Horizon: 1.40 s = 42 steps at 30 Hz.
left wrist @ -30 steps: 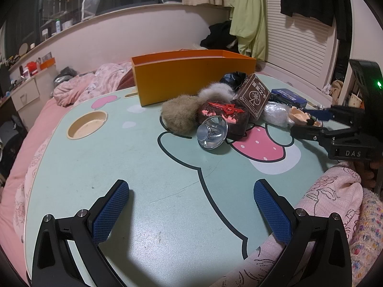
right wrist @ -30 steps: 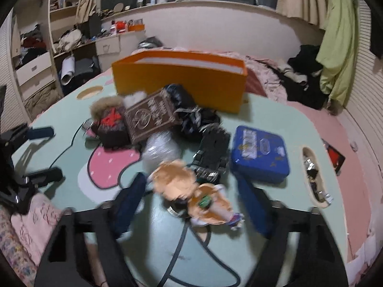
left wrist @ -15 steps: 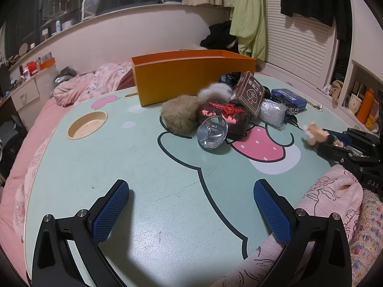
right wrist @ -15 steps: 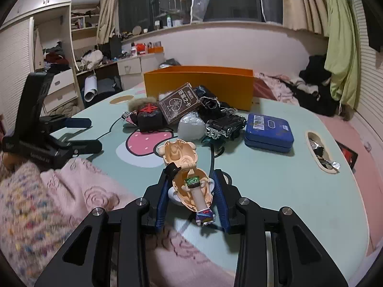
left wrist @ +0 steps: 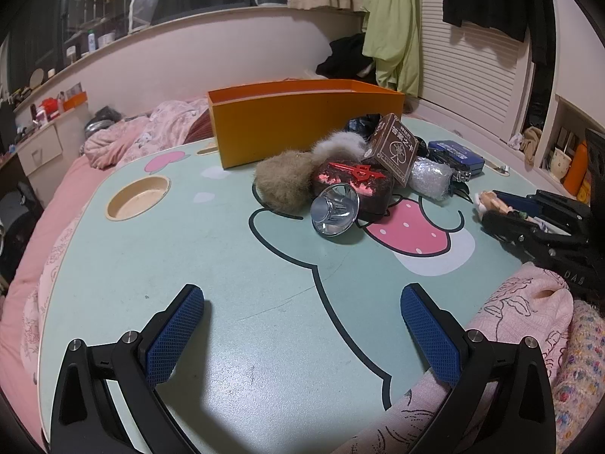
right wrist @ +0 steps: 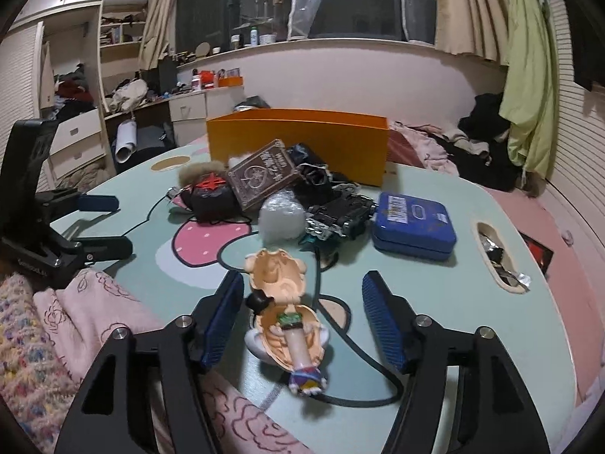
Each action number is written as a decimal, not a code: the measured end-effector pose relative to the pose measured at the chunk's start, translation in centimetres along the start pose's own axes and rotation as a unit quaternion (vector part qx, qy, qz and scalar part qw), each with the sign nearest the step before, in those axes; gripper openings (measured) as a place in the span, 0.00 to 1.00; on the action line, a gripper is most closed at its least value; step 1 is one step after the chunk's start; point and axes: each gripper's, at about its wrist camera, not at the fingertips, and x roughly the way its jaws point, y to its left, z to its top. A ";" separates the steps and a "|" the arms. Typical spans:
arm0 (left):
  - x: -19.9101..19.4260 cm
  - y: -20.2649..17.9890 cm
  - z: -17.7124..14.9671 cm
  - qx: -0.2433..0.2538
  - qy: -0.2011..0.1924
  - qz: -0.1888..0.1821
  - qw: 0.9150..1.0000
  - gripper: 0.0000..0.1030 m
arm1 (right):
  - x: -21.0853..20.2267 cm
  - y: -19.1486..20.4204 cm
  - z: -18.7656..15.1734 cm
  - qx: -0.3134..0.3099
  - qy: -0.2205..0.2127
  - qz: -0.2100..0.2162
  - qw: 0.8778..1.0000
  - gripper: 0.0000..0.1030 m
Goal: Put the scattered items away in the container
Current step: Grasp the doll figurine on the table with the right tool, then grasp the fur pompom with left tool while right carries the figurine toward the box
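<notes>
An orange box (left wrist: 302, 128) stands open at the far side of the mint table (left wrist: 189, 257). Before it lie a pile: furry balls (left wrist: 283, 181), a dark pouch with a red clip (left wrist: 351, 185), a metal reflector (left wrist: 334, 213), a brown card box (right wrist: 261, 178), a bubble-wrap bundle (right wrist: 281, 219) and a blue tin (right wrist: 412, 219). A small doll (right wrist: 283, 302) lies between the jaws of my right gripper (right wrist: 302, 325), whose pads stand clear of it on both sides. My left gripper (left wrist: 302, 336) is open over bare table, holding nothing.
A pink blanket (left wrist: 529, 314) and a knitted throw drape over the table's near right edge. A round cup hole (left wrist: 138, 196) sits at the left, a slot with wrappers (right wrist: 499, 257) at the right. A bed with pink bedding lies behind the box.
The right gripper closed on the doll and drew it back from the pile toward the near edge; now its jaws stand wider apart around it. The left gripper has stayed still.
</notes>
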 end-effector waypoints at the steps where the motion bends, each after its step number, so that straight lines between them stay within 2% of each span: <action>1: 0.0 0.0 0.0 0.001 -0.001 -0.001 1.000 1.00 | 0.0 0.2 -0.1 -0.005 -0.002 0.001 1.000 0.37; 6: -0.5 -0.2 0.1 0.005 -0.008 0.012 1.000 1.00 | -0.5 0.3 -0.6 -0.003 -0.016 -0.003 1.000 0.36; 10: -2.0 -0.8 0.8 0.023 -0.031 0.022 0.999 1.00 | -0.5 0.2 -0.7 -0.004 -0.019 -0.008 1.000 0.36; 11: -2.4 -0.9 1.1 0.023 -0.037 0.018 0.999 1.00 | -0.5 0.2 -0.7 -0.004 -0.019 -0.009 1.000 0.36; 13: -3.1 -0.9 2.3 0.010 -0.042 -0.014 0.999 1.00 | -0.5 0.1 -0.7 -0.003 -0.019 -0.008 1.000 0.37; 15: -2.7 -0.6 3.6 -0.013 -0.026 -0.035 0.999 1.00 | -0.5 0.2 -0.7 -0.004 -0.019 -0.009 1.000 0.37; 17: -1.6 0.1 4.7 -0.044 -0.009 -0.037 0.998 0.99 | -0.5 0.3 -0.8 -0.005 -0.019 -0.010 1.000 0.37; 18: -0.9 0.6 5.3 -0.062 0.001 -0.035 0.997 0.93 | -0.5 0.3 -0.8 -0.004 -0.019 -0.010 1.000 0.37; 19: 0.0 1.1 5.8 -0.080 0.011 -0.032 0.996 0.84 | -0.5 0.3 -0.8 -0.004 -0.019 -0.010 1.000 0.37; 21: 1.6 1.8 6.7 -0.107 0.028 -0.031 0.993 0.74 | -0.5 0.2 -0.8 -0.001 -0.017 -0.010 1.000 0.37; 24: 3.5 2.9 8.2 -0.127 0.042 -0.029 0.991 0.67 | -0.5 0.0 -0.8 0.005 -0.014 -0.006 1.000 0.36; 27: 5.0 3.0 9.4 -0.111 0.053 -0.010 0.992 0.67 | -0.5 0.0 -0.9 0.007 -0.014 -0.007 1.000 0.36; 29: 6.2 3.0 9.7 -0.101 0.074 -0.016 0.992 0.63 | -0.6 0.0 -1.0 0.007 -0.014 -0.006 1.000 0.36; 30: 6.7 3.0 9.7 -0.097 0.083 -0.019 0.992 0.58 | -0.6 0.0 -1.0 0.007 -0.014 -0.007 1.000 0.36; 33: 7.3 3.6 9.6 -0.118 0.085 -0.044 0.988 0.52 | -0.6 0.0 -1.0 0.007 -0.014 -0.007 1.000 0.36; 34: 7.5 3.9 9.5 -0.127 0.088 -0.048 0.987 0.40 | -0.6 0.0 -1.0 0.008 -0.015 -0.007 1.000 0.36; 35: 7.8 4.1 9.3 -0.131 0.095 -0.051 0.986 0.32 | -0.6 0.1 -1.0 0.008 -0.015 -0.007 1.000 0.36; 39: 8.0 4.6 8.7 -0.129 0.084 -0.063 0.986 0.32 | -0.5 0.1 -0.8 0.005 -0.013 -0.008 1.000 0.36; 42: 7.4 4.9 8.6 -0.136 0.072 -0.049 0.987 0.30 | -0.3 0.2 -0.5 -0.001 -0.008 -0.010 1.000 0.36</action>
